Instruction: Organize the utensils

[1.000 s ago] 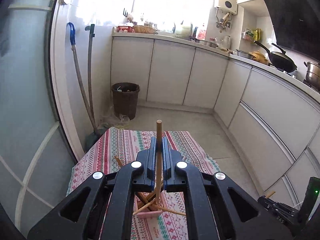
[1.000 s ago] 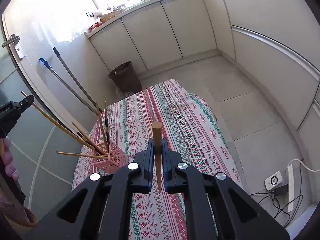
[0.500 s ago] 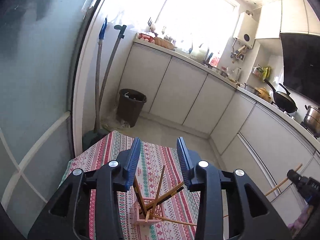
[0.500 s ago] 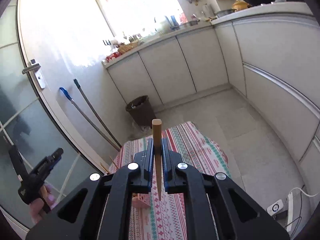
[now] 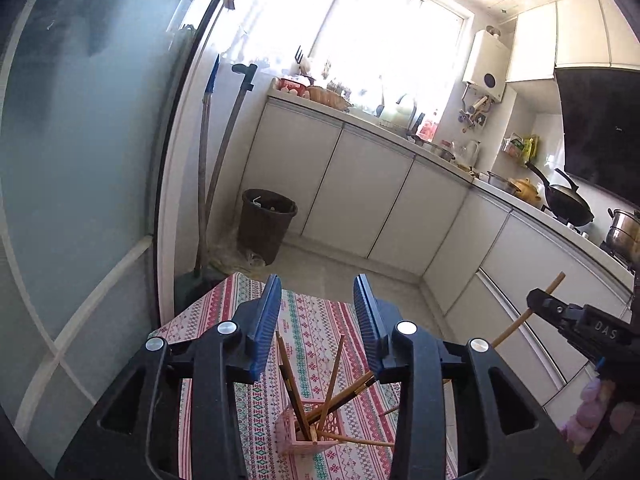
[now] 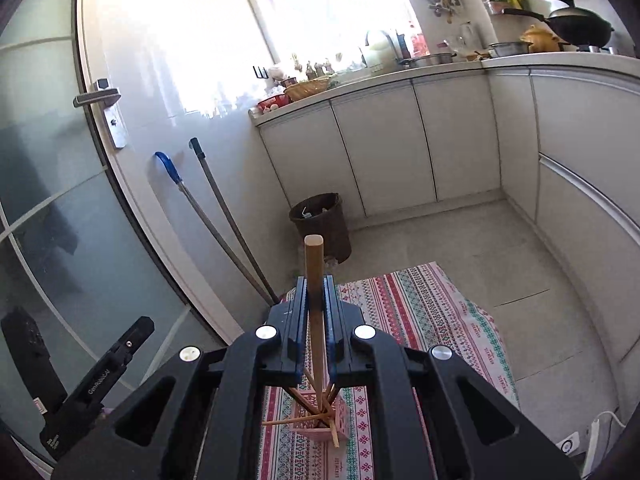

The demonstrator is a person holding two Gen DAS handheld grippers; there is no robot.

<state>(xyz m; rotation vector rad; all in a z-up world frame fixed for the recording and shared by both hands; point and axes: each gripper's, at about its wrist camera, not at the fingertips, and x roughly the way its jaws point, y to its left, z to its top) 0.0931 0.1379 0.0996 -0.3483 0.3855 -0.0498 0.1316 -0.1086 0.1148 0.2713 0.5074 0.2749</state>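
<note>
A pink perforated holder (image 5: 308,426) stands on the patterned tablecloth (image 5: 316,320) with several wooden chopsticks (image 5: 334,368) fanned out of it. My left gripper (image 5: 316,308) is open and empty, high above the holder. My right gripper (image 6: 314,300) is shut on a wooden chopstick (image 6: 313,264), held upright directly over the holder (image 6: 320,424), its lower end down among the chopsticks there. The right gripper also shows at the right edge of the left wrist view (image 5: 576,324), with its chopstick (image 5: 520,320) slanting down.
A dark waste bin (image 5: 266,222) and two mop handles (image 5: 208,184) stand past the table's far edge by a glass door (image 6: 60,200). White cabinets (image 5: 360,192) line the back and right. A power strip (image 6: 596,440) lies on the floor at the right.
My left gripper opened and let its chopstick drop into the holder, then rose. My right gripper moved left over the holder with its chopstick still held.
</note>
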